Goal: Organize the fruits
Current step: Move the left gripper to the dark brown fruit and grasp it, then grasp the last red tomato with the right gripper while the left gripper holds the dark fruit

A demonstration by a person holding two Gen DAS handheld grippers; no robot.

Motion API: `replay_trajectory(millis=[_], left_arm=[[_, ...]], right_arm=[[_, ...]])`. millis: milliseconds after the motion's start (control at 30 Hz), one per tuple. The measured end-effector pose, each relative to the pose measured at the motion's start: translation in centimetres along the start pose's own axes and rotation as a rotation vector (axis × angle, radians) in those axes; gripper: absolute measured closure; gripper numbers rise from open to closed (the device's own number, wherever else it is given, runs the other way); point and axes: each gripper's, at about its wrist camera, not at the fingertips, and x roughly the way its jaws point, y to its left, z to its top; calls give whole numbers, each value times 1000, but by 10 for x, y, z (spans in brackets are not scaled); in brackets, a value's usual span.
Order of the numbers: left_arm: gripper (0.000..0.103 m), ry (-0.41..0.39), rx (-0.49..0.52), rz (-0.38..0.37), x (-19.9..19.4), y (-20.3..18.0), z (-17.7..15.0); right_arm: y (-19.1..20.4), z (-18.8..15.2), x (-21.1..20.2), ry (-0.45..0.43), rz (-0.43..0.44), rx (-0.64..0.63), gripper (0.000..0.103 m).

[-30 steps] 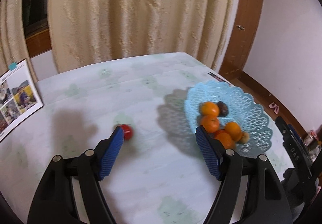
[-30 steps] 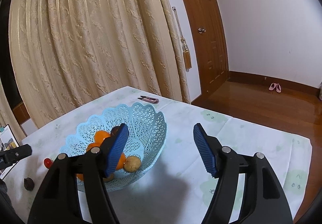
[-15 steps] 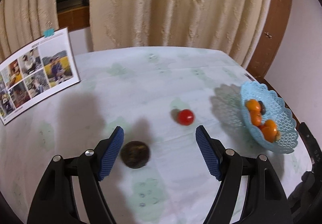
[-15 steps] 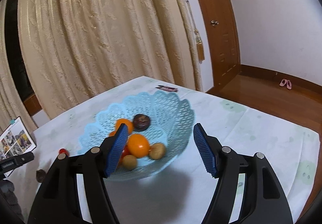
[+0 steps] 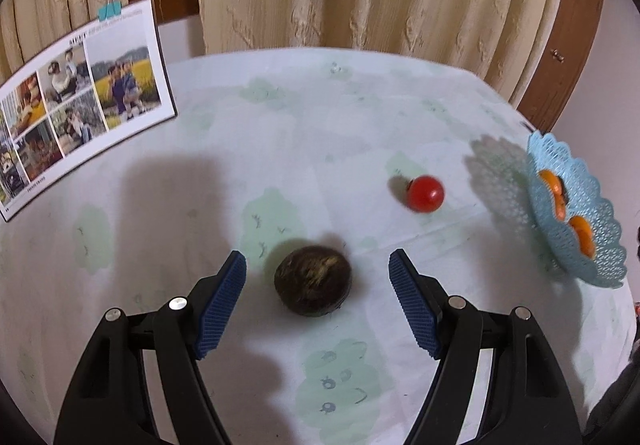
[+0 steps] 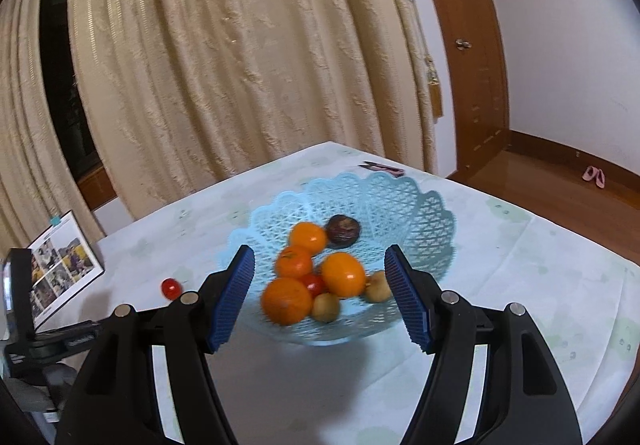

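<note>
- Dark brown, rough-skinned round fruit lies on the pale green-patterned tablecloth, between the spread blue pads of the left gripper, untouched.
- Small red tomato sits apart, nearer the light blue lattice plastic basket.
- Right gripper hangs released before the basket's oranges.

A: Can any writing be read here?

B: None clearly. The photo sheet, well beyond the left fingers and off to their left, carries a dark heading line at its top and a small caption at its bottom edge, both too blurred to make out.

A: And in the right wrist view?

B: The same sheet shows there, far too small to read.
</note>
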Motion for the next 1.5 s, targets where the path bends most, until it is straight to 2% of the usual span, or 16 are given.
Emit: replay_trajectory(millis=[67, 200, 267, 367, 500, 733, 933, 1133, 1267, 1333, 1400, 1500], left_arm=[[33, 13, -1, 11, 5, 2, -2], [46, 38, -7, 20, 14, 5, -5], [48, 33, -1, 25, 15, 5, -5], [59, 34, 11, 13, 15, 2, -6], [59, 36, 3, 15, 12, 5, -4], [59, -80, -16, 69, -23, 14, 13], [59, -113, -46, 110, -41, 25, 23], [59, -127, -72, 104, -51, 33, 27], [59, -130, -75, 101, -53, 34, 28], [59, -129, -76, 102, -53, 34, 28], [59, -126, -77, 102, -52, 34, 28], [59, -120, -79, 104, -50, 35, 28]], right_arm=[[9, 0, 1, 7, 21, -22, 34], [29, -1, 3, 19, 63, -71, 34], [39, 0, 5, 30, 89, -95, 34], [53, -1, 10, 50, 121, -125, 34], [73, -2, 18, 76, 158, -174, 34], [121, -13, 44, 145, 234, -295, 34], [151, -25, 82, 278, 313, -319, 34], [166, -35, 121, 399, 327, -338, 34], [176, -34, 143, 438, 309, -347, 35], [179, -31, 152, 453, 304, -351, 41], [181, -30, 158, 464, 285, -359, 43], [179, -34, 170, 494, 264, -355, 53]])
